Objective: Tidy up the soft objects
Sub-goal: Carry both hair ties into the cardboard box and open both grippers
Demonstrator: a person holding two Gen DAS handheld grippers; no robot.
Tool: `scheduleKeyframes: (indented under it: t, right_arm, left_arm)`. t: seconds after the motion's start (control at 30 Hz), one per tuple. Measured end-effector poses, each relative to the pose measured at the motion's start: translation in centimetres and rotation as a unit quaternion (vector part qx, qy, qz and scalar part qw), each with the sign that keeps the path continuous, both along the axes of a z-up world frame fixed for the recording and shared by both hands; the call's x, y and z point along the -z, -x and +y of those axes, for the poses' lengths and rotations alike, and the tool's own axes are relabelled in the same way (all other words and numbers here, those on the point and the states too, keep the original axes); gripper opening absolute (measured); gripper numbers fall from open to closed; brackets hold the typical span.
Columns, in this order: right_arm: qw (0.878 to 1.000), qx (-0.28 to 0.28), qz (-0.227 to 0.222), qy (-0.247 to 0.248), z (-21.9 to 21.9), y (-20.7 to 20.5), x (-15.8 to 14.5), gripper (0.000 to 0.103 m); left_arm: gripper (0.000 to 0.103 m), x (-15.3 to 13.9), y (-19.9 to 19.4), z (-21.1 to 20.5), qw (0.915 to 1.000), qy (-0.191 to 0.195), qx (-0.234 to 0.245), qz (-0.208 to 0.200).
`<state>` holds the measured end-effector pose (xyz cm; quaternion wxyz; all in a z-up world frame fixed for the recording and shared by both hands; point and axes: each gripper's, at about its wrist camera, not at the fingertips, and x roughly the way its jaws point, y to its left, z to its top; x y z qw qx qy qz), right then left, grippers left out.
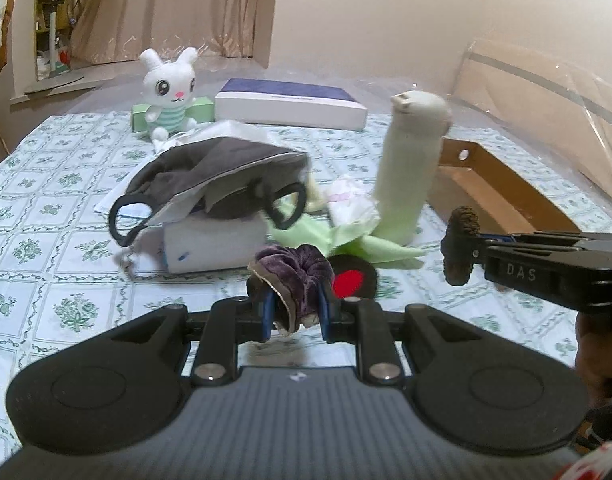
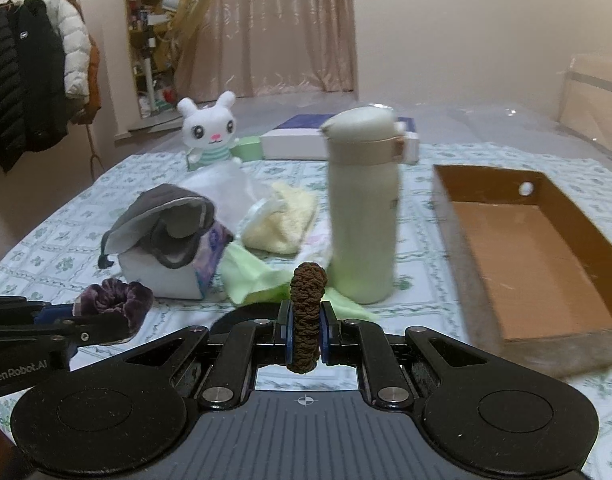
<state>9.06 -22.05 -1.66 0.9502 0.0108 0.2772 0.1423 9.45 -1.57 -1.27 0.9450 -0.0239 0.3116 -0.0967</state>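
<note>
Left wrist cam: we've got left gripper (image 1: 293,314) clamped on purple scrunchie (image 1: 291,270), off the table (image 1: 65,248). Right gripper (image 2: 306,330) pinches brown scrunchie (image 2: 307,316); cardboard box (image 2: 546,264) at its 2 o'clock, bottle (image 2: 364,208) at 12.

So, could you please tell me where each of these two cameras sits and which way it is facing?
Left wrist view: sits on the left tool, looking forward and down over the table at the gray face mask; its fingers pinch a purple velvet scrunchie; the right tool enters at right.
Right wrist view: sits on the right tool, facing the pale green bottle and cardboard box; it clamps a brown scrunchie; the left tool enters at left.
Shared: plush bunny, bottle, mask, box, both scrunchies.
</note>
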Motion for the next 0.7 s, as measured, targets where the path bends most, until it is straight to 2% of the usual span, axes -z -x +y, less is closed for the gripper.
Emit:
scheduleKeyframes:
  t: [0.3, 0.7]
  right_arm:
    - [0.999, 0.043, -0.007, 0.002, -5.2, 1.8, -0.9, 0.013]
    - [0.99, 0.138, -0.032, 0.01, -16.5, 0.8, -3.1, 0.013]
  left_arm:
    - [0.019, -1.5, 0.6, -5.1, 0.9992, 0.006, 0.038, -0.006]
    - [0.019, -2.9, -2.4, -15.0, 0.9928, 0.037, 0.113, -0.013]
